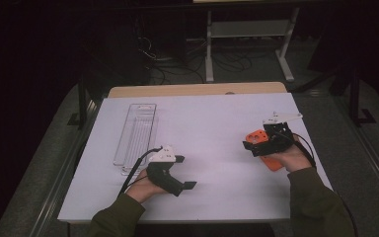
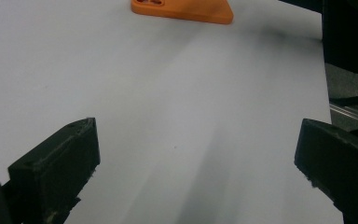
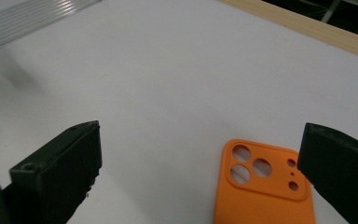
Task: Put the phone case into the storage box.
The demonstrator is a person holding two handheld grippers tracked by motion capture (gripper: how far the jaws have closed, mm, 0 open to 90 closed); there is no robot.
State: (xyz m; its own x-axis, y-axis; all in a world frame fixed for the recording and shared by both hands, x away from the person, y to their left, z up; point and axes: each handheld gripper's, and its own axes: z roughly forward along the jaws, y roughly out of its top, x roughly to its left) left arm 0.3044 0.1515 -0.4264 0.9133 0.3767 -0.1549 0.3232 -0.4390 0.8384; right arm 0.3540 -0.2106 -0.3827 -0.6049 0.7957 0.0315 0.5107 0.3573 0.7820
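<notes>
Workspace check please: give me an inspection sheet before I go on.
Surface: white table top, flat, with a wooden strip at its far edge.
Job's things: orange phone case, lying flat with its camera cut-outs up, under the right hand-held gripper.
Clutter: clear plastic tray at the left.
Grippers: right open over the case; left hand-held gripper open, holding nothing.
Cables: one trails from each gripper; more on the floor beyond.
Surroundings: dark room, a white table frame behind.
</notes>
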